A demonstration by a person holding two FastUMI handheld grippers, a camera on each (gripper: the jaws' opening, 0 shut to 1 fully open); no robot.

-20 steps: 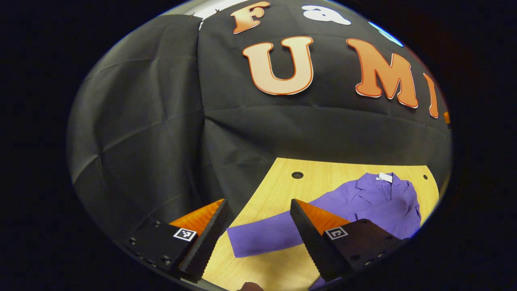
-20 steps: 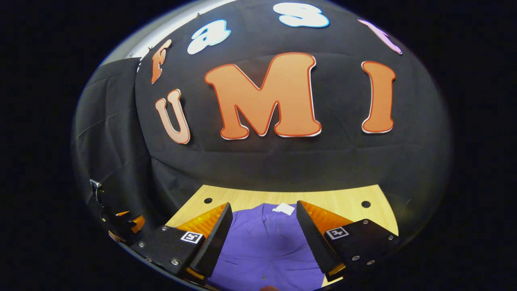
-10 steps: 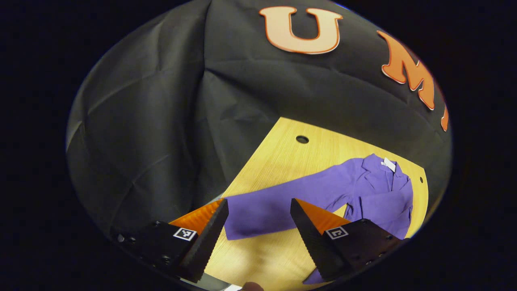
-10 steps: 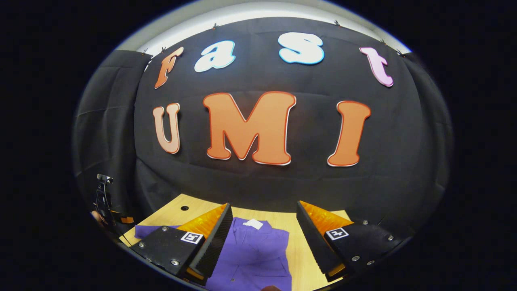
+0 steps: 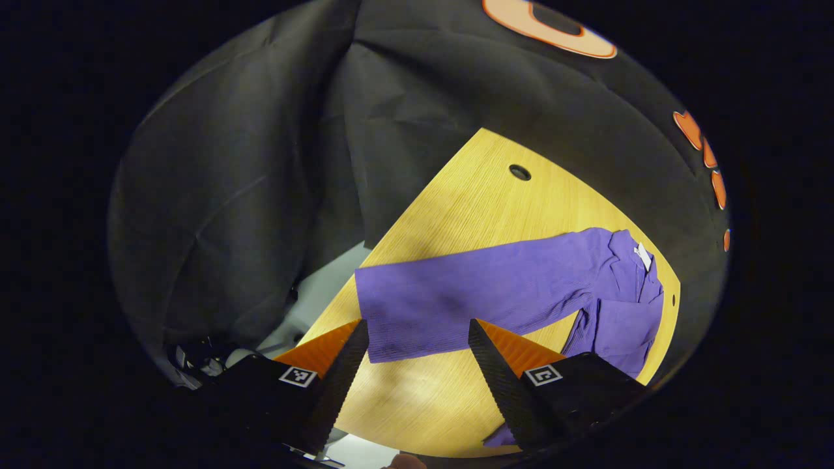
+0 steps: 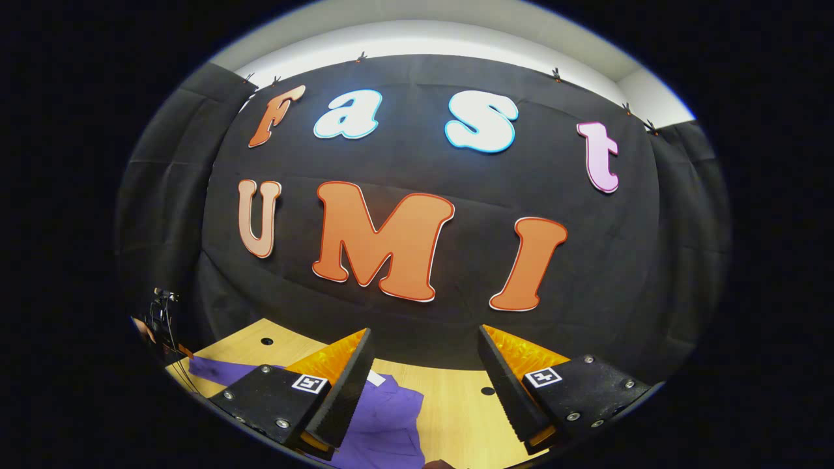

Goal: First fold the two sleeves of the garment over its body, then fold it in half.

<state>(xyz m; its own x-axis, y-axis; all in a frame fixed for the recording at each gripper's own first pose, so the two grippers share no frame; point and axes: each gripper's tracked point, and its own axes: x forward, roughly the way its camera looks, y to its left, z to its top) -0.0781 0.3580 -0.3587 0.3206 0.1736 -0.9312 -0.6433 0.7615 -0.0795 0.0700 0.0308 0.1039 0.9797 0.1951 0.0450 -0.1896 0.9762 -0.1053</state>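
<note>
A purple collared garment point(image 5: 612, 306) lies flat on the wooden table point(image 5: 475, 208). Its one sleeve point(image 5: 469, 293) stretches out toward the table's left edge, cuff end nearest me. A white tag point(image 5: 643, 255) marks the collar. My left gripper point(image 5: 417, 335) hovers open just above and short of that cuff, nothing between its fingers. In the right gripper view, the garment's body point(image 6: 391, 423) shows low at the left, partly behind one finger. My right gripper point(image 6: 423, 342) is open and raised, pointing at the wall cloth, holding nothing.
The table has round holes near its far corners point(image 5: 519, 172) point(image 6: 487, 391). Black cloth walls point(image 5: 247, 182) close in behind and to the left of the table. Pale floor point(image 5: 319, 299) shows past the table's left edge. A stand with cables point(image 6: 159, 319) sits at far left.
The left gripper has tilted down and closed in on the sleeve cuff, which now sits between its fingertips' line. The right gripper has lifted and swung right, away from the garment body.
</note>
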